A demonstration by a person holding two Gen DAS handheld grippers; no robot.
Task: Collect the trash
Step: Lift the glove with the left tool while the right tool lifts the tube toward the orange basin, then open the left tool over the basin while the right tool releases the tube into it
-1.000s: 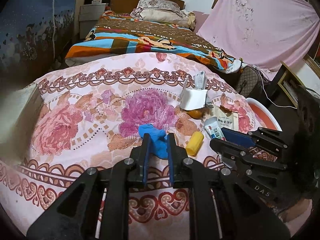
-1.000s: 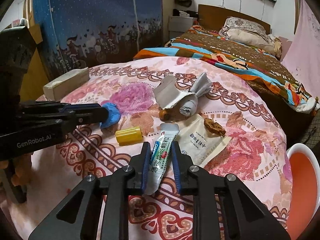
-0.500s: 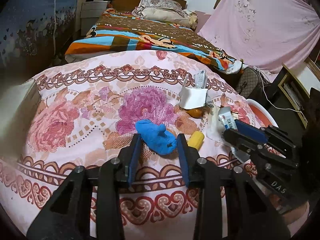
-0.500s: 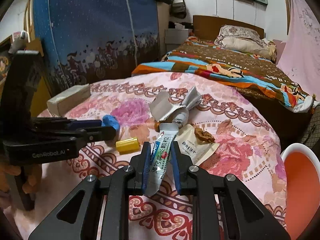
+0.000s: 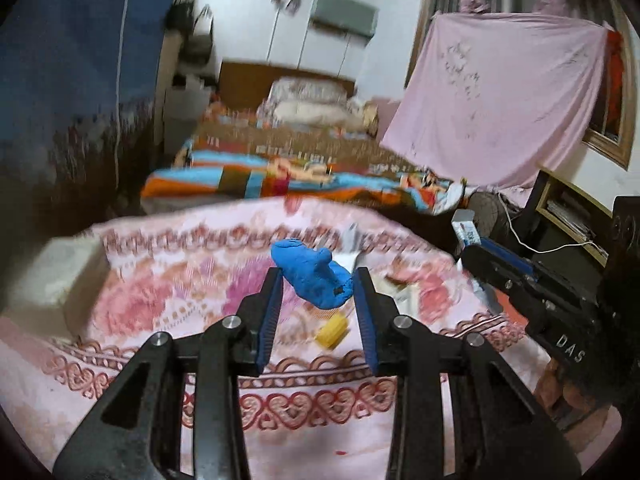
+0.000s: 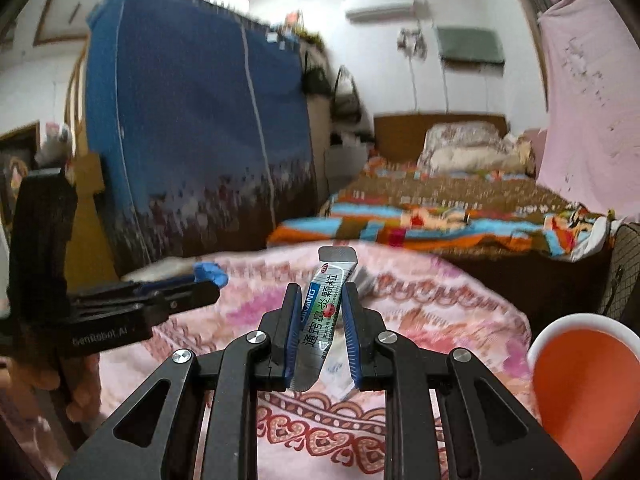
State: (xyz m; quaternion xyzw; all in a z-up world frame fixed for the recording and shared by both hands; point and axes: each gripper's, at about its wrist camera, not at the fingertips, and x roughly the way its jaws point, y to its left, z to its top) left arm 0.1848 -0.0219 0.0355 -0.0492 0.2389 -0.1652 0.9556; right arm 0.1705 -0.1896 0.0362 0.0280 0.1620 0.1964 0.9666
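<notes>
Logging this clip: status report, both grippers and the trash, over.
Left gripper clamped on blue wad, off the quilt. Right gripper shut on printed sachet, lifted. Yellow piece remains on quilt. Orange bin at right, path unobstructed.

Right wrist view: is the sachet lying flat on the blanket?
No, the sachet stands clamped in the right gripper, lifted off the blanket.

Near: a pink floral quilt (image 5: 168, 304) spread wide, a pale box (image 5: 56, 280) at its left edge. Beyond, a bed with a striped, colourful blanket (image 6: 440, 216), pillows (image 6: 468, 148) and a wooden headboard (image 6: 436, 120) against the white far wall. Left: a tall blue fabric wardrobe (image 6: 192, 128), bags hanging beside it. Right: a pink sheet (image 5: 500, 92) draped over the window side. High on the far wall, an air conditioner (image 6: 378, 9). Blurred throughout.
</notes>
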